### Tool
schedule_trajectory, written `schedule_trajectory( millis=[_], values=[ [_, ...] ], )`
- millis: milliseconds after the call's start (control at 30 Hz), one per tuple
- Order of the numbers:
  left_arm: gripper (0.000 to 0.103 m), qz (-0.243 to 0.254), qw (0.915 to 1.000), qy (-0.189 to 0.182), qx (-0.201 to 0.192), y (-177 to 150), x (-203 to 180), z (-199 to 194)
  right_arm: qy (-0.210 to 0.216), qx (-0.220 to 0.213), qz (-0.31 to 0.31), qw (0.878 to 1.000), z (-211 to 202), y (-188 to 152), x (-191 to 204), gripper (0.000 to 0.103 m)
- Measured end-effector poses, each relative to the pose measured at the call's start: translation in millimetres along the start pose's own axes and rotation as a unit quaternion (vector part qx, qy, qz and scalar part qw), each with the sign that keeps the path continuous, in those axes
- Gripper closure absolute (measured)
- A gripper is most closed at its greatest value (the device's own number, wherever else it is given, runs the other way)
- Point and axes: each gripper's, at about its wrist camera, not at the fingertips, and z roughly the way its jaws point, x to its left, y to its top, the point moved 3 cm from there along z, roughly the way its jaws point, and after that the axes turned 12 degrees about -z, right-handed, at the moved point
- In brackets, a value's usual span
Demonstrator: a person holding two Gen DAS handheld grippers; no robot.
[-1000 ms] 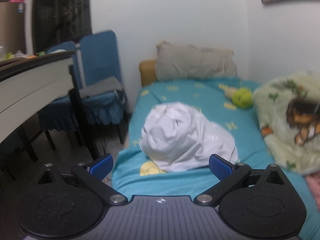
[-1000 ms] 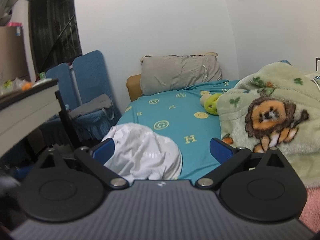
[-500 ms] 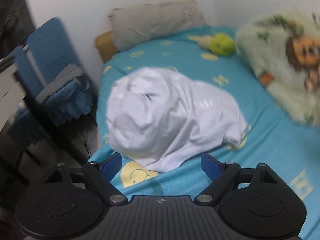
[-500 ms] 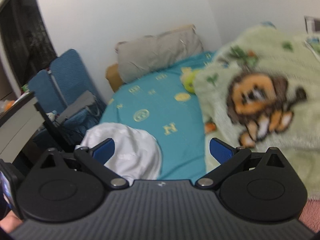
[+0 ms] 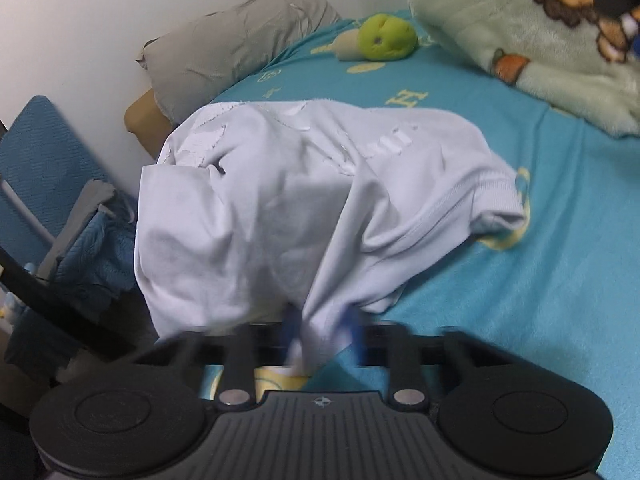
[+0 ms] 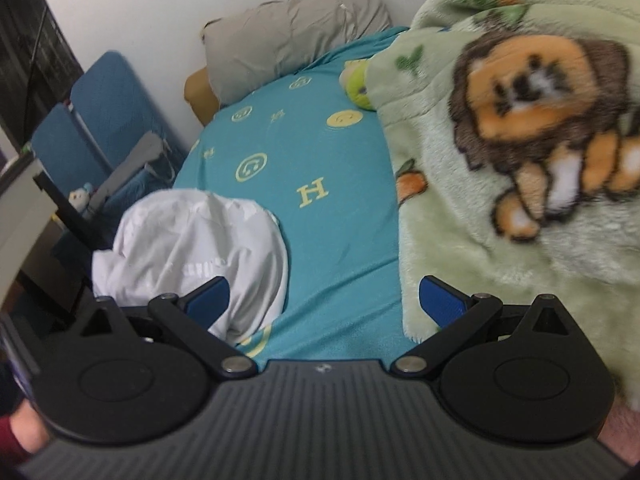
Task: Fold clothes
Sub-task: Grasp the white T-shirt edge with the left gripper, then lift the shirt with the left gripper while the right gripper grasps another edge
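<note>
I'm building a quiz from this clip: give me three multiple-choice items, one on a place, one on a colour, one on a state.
1. Where does the white shirt lie?
A. on the bed's near left edge
B. on the pillow
C. on the chair

2. What colour is the bedsheet?
A. red
B. teal
C. black

3. How is the right gripper?
A. gripping the blanket
B. gripping the shirt
C. open and holding nothing

Answers:
1 A, it is heaped at the bed edge beside the chair.
2 B, teal with yellow prints.
3 C, its blue pads stand wide apart, nothing between them.
</note>
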Motion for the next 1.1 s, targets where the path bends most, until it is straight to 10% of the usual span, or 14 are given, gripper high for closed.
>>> schedule_trajectory(
  millis=[633, 867, 1100],
  values=[
    [0.095, -0.147, 0.9662, -0.114, -0.179, 50.1, -34.0, -229.4, 0.061, -0.091, -0.09, 0.99, -44.4, -1.3, 53.0, 0.0],
    [0.094, -0.235, 0.9365, -0.144, -0.217, 19.5, -12.2, -257.9, 0.123, -0.079, -0.111, 0.983, -58.3, -22.8, 86.5, 0.0],
    [0.094, -0.245, 0.9337, -0.153, -0.212, 4.3, -3.0, -250.2, 0.148, -0.057, -0.114, 0.981, -30.1, -33.4, 123.1, 0.0]
  ],
)
